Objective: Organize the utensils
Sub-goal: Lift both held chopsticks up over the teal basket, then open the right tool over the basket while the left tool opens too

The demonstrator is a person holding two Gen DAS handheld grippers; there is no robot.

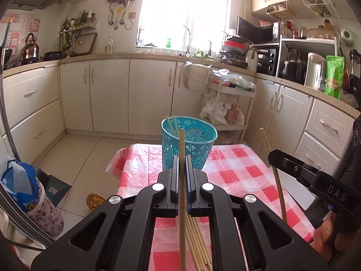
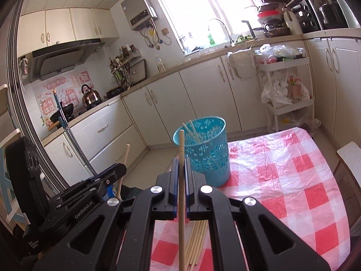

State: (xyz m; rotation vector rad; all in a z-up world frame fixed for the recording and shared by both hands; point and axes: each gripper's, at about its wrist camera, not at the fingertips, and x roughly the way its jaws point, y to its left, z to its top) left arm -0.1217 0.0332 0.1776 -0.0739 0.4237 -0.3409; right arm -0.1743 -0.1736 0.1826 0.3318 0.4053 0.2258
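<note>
Mid-sorting: each tool — left tool point(image 1: 181, 169), right tool point(image 2: 181, 171) — clamps one chopstick point(image 1: 181, 149) near the blue basket point(image 1: 188, 144); next, tip both into it.

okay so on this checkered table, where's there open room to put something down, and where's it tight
Open: the checkered cloth right of the blue basket, out to the table's far and right edges. Tight: the near edge, where loose chopsticks lie under both grippers, left and right, each clamping one chopstick.
</note>
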